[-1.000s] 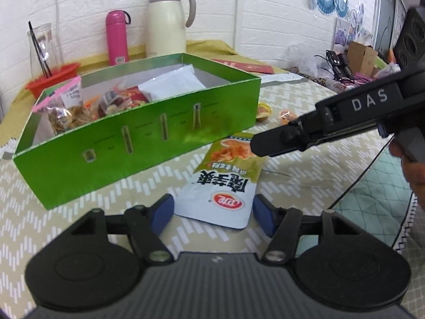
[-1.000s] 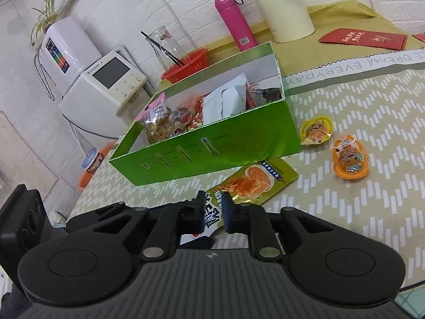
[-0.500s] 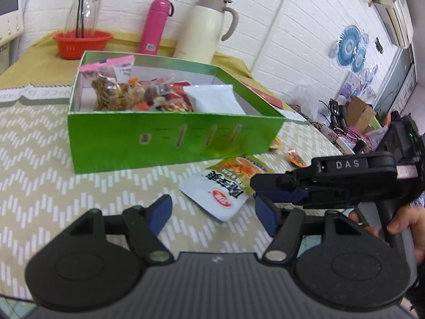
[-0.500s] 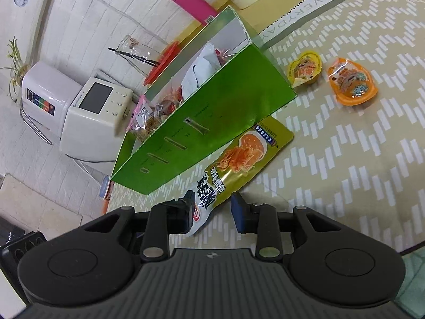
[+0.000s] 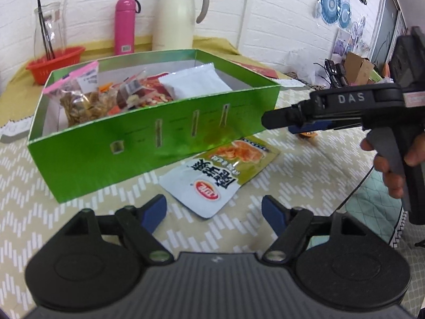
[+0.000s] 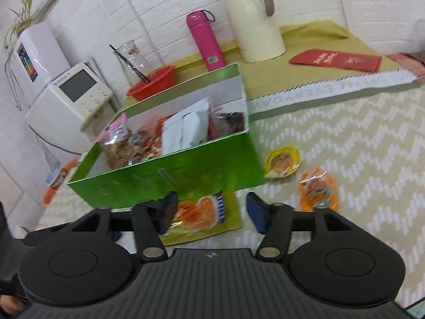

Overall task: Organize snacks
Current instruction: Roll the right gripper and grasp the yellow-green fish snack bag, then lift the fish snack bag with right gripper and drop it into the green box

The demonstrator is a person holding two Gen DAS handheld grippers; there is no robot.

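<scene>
On the worktop (image 5: 53, 212), just in front of the green box (image 5: 148, 143), lies the snack pouch (image 5: 220, 167), flat, its far end close against the box's front wall. My left tool (image 5: 213, 211) hovers near its white end with the jaws apart; they have just been opening and the pads touch nothing. From my right camera the pouch (image 6: 204, 212) shows between the fingers of my right tool (image 6: 211, 210), whose jaws have just sprung wide; the pads stand clear of the pouch on both sides, so it is loose on the worktop. In the left view my right tool (image 5: 281, 119) reaches in from the right, above the pouch's far end, with my hand (image 5: 393, 164) on its grip.

Inside the box sit a bag of mixed nuts with a pink top (image 5: 77, 98), some small red packets (image 5: 148, 93) and a white pouch (image 5: 194, 82) leaning toward the right end. Right of the box, apart from it, lie a yellow cup snack (image 6: 283, 160) and an orange one (image 6: 317, 190) near each other. Behind the box stand a pink flask (image 5: 124, 26), a cream jug (image 5: 178, 16) and a red basket (image 5: 55, 61) holding a glass jar (image 5: 49, 34). A red envelope (image 6: 336, 59) lies farther right.
</scene>
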